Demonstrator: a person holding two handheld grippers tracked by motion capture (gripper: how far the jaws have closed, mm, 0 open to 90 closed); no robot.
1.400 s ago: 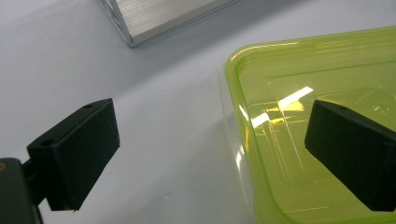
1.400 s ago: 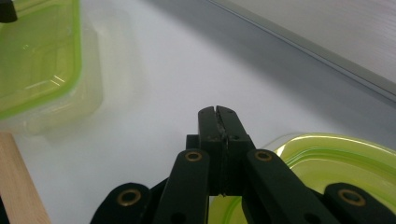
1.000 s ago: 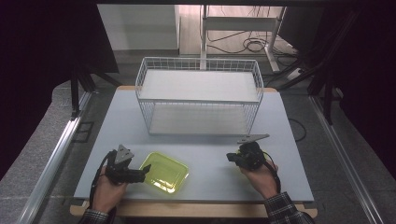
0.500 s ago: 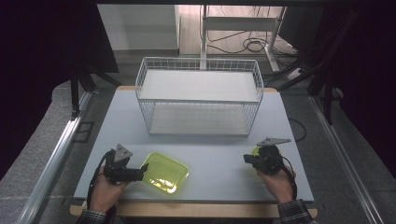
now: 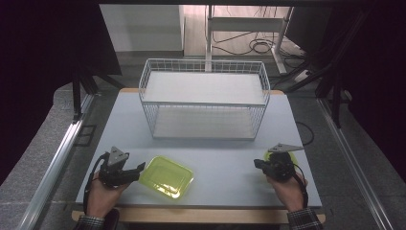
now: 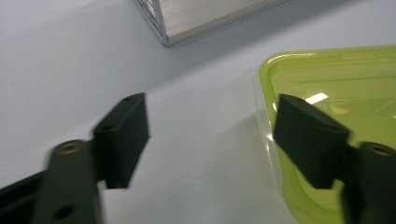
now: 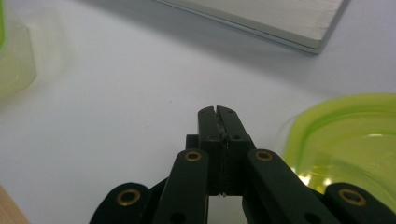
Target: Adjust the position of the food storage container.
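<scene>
A shallow yellow-green plastic container [image 5: 167, 176] lies on the grey table near the front left. My left gripper [image 5: 139, 168] is at its left edge. In the left gripper view the jaws have just been closing, and the left gripper [image 6: 215, 135] straddles the container's rim [image 6: 268, 116], one jaw over the table and one over the inside. The pads stand apart from the rim. My right gripper [image 5: 257, 164] is at the front right, and its jaws [image 7: 218, 112] are shut on nothing. A second yellow-green piece [image 7: 345, 135] lies just beside them.
A white wire basket [image 5: 203, 61] with a pale floor stands at the middle back of the table [image 5: 225, 158]. Its near corner [image 6: 161, 28] is close ahead of the left gripper. Bare table surface lies between the two hands.
The right hand has carried its shut gripper to the right, towards the table's right edge. The left hand has stayed beside the container.
</scene>
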